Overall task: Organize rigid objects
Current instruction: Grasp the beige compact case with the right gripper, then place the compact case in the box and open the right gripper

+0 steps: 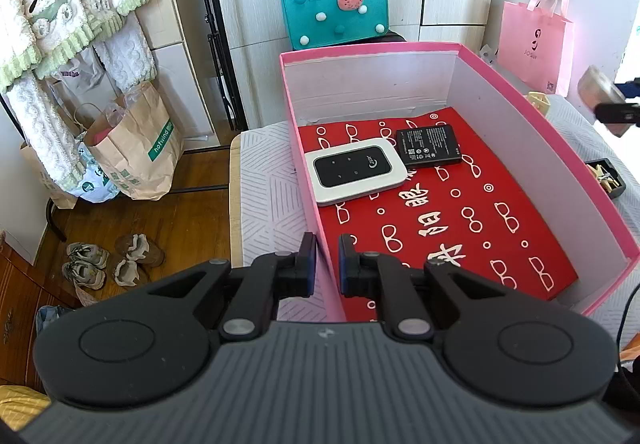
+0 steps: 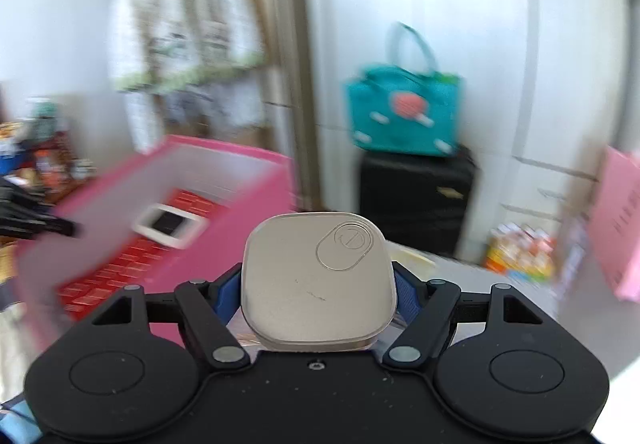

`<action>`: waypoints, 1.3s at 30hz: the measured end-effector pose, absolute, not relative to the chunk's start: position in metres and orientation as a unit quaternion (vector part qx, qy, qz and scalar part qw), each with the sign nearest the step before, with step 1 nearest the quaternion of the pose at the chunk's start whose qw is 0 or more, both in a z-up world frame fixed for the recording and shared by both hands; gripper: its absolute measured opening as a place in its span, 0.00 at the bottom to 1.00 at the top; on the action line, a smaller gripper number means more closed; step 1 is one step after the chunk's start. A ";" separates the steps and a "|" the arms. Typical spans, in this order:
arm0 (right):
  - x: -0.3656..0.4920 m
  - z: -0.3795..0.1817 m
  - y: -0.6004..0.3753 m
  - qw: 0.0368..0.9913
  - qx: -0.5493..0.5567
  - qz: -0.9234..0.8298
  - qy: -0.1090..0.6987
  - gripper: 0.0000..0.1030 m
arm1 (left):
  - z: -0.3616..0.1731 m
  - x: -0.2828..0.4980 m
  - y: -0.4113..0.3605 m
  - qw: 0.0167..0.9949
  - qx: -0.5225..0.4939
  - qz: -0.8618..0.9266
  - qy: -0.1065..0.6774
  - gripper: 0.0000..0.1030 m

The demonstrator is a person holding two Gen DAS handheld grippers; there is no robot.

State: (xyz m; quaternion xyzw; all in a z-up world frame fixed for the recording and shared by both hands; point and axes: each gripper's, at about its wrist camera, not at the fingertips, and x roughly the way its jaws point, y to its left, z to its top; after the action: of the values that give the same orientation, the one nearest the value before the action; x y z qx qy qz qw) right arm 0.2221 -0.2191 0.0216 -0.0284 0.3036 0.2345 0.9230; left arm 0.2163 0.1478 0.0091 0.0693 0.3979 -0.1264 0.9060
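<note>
A pink box (image 1: 360,53) with a red patterned liner (image 1: 460,224) stands on the table. A white pocket router (image 1: 354,169) and a black battery (image 1: 430,145) lie in its far part. My left gripper (image 1: 326,264) is shut on the box's near left wall, which runs up between the fingers. My right gripper (image 2: 318,284) is shut on a beige rounded-square device (image 2: 316,276), held in the air to the right of the box (image 2: 240,159). In the left wrist view that gripper (image 1: 612,111) and the device (image 1: 596,87) show at the right edge. The right wrist view is blurred.
A teal felt bag (image 1: 334,9) sits on a black case (image 2: 416,199) behind the table. A pink paper bag (image 1: 534,43) hangs at the right. A small dark tray of clips (image 1: 606,177) lies right of the box. Paper bags (image 1: 136,147) and shoes (image 1: 108,260) are on the floor at the left.
</note>
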 end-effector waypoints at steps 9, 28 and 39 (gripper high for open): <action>0.229 0.048 -0.123 0.854 -0.057 0.393 0.336 0.76 | 0.012 0.215 0.151 0.905 0.064 -0.132 0.400 0.10; 0.344 -0.045 0.007 0.716 -0.030 0.346 0.606 0.76 | 0.008 0.217 0.162 0.905 0.040 -0.155 0.394 0.12; 0.355 -0.050 0.015 0.740 0.000 0.315 0.595 0.77 | 0.007 0.216 0.163 0.905 0.036 -0.161 0.392 0.13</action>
State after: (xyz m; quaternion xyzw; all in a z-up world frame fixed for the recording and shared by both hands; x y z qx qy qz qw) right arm 0.3545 0.0154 -0.0496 -0.0004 0.5947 0.3148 0.7398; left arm 0.2163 0.1633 0.0073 0.0357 0.3921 -0.1612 0.9050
